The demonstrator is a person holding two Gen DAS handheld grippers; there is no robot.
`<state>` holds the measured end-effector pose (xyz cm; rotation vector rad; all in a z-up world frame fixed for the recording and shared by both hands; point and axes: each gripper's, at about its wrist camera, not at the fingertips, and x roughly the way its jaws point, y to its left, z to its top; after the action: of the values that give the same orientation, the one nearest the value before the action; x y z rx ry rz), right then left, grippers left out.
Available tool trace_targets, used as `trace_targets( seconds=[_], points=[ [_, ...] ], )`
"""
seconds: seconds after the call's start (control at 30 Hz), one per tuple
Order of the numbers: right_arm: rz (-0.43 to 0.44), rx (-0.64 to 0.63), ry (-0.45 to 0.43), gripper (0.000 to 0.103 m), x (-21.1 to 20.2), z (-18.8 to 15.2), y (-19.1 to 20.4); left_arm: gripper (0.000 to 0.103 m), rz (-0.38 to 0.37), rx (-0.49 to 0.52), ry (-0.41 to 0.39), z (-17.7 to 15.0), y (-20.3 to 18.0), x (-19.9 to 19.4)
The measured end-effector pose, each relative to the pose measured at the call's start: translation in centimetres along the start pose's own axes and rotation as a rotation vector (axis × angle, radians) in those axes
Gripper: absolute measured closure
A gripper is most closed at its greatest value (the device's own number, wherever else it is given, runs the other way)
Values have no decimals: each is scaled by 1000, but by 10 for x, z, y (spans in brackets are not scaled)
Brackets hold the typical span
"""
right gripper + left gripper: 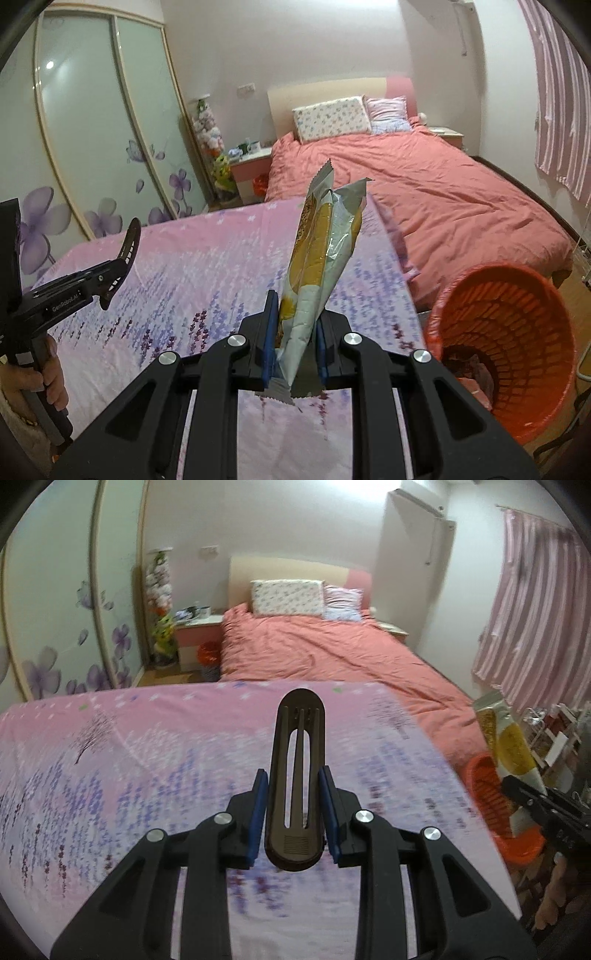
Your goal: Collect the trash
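Note:
My left gripper (pixel 294 808) is shut on a dark brown slotted hair clip (pixel 295 775), held up above the pink floral cloth (pixel 147 775); the clip also shows in the right wrist view (pixel 127 247). My right gripper (pixel 293 339) is shut on a yellow and silver snack wrapper (pixel 317 254) that stands upright between the pads, above the cloth's right part. The wrapper also shows in the left wrist view (pixel 511 746). An orange mesh trash basket (pixel 517 332) stands to the right of the cloth, with some trash at its bottom; it also shows in the left wrist view (pixel 487 797).
A bed with a salmon cover (pixel 332 653) and two pillows lies beyond the cloth. A nightstand (pixel 199 627) with cups, a small orange bin (pixel 208 653) and a flowered wardrobe (pixel 92 147) are at the left. Pink curtains (pixel 535 609) hang at the right.

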<state>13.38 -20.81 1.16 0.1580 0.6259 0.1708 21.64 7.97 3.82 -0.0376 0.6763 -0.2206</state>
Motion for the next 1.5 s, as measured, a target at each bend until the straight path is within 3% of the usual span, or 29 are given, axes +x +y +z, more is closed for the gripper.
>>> trace_targets(
  seconds=[0.5,0.83,1.03,1.07,1.2,1.33,1.47,1.5],
  points=[
    [-96,88,-77,85,-51,-9,-72,75,-210,131,-27,9,-133,-13],
    [-195,191,-74,85,-61,-21,-142,75,-362,213,64,-12,-236,24],
    [-186,249,-43,82,-47,-24,-177,74,-403,266,140,-28,-294,60],
    [-181,257,-33,81,-42,-24,-183,73,-403,271,152,-31,-301,68],
    [-210,277,-22,56,-33,-28,-197,54,-381,262,192,-38,-311,94],
    [-221,324,-23,50,-34,-39,-209,52,-335,254,208,-41,-306,108],
    [-277,307,-63,30,-50,-43,-203,38,-287,247,164,-43,-287,98],
    [-296,294,-78,17,-56,-43,-199,33,-276,246,148,-43,-283,92]
  ],
)
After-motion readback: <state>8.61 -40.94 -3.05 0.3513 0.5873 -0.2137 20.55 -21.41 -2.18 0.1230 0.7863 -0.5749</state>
